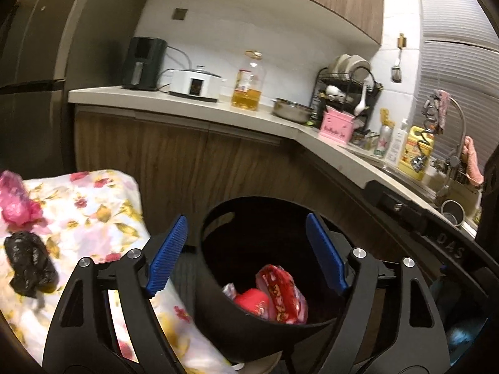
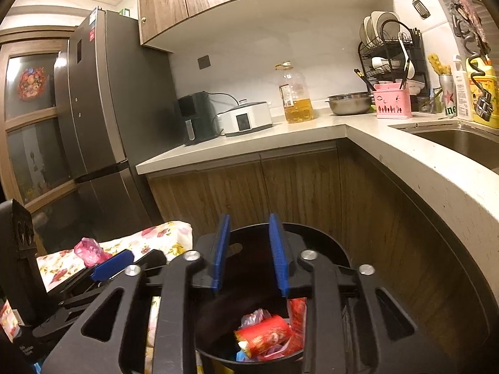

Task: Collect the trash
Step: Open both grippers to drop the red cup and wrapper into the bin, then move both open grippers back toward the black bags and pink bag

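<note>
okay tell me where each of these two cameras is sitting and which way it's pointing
Left wrist: on the left gripper, facing over the black bin toward the counter; its own open blue fingers show.
Right wrist: on the right gripper, over the same bin, facing the fridge and counter; its own fingers and the left gripper show.
Shared: bin, red wrappers, floral cloth, pink bag, oil bottle.

bin [image 1: 215, 249] mouth open above; counter [image 2: 405, 168] crowds right, cushion [image 1: 93, 205] left.
</note>
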Available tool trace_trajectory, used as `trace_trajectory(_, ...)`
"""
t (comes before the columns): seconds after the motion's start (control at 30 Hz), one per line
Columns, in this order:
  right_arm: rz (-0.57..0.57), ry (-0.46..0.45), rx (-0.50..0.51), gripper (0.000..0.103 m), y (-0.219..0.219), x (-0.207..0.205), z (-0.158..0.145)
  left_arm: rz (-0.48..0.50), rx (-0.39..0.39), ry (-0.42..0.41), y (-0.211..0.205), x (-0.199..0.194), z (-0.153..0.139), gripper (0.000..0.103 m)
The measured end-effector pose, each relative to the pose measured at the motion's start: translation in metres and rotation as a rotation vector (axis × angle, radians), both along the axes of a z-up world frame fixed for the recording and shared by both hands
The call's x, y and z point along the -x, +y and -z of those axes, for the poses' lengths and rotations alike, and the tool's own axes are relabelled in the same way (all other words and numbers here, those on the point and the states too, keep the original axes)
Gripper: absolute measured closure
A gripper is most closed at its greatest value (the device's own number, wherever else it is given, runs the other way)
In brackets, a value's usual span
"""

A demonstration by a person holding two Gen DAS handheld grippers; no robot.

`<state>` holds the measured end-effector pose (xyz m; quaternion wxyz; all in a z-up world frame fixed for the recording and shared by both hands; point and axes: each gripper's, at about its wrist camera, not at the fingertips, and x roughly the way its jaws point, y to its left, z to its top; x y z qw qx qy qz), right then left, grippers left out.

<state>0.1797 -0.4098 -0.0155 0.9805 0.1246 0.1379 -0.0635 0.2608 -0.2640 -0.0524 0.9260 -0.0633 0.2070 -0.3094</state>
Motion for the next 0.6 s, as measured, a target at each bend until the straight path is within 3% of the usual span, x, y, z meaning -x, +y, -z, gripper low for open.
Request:
trace_trajectory(0.17, -0.007, -0.016, -0.010, 0.040, 0.011, 0.006, 0.002, -0.110, -0.016, 0.002, 0.029, 0.003, 0.004, 0.019)
trace_trajectory(0.3, -0.025, -0.025, -0.004, 0.031, 0.028, 0.010, 0.004, -0.253, -0.069, -0.009, 0.065, 0.007, 0.011, 0.018)
trace_trajectory(0.6, -0.079, -0.017, 0.001, 0.026, 0.077, 0.004, 0.014, -0.474, -0.104, 0.041, 0.149, -0.004, 0.027, 0.018)
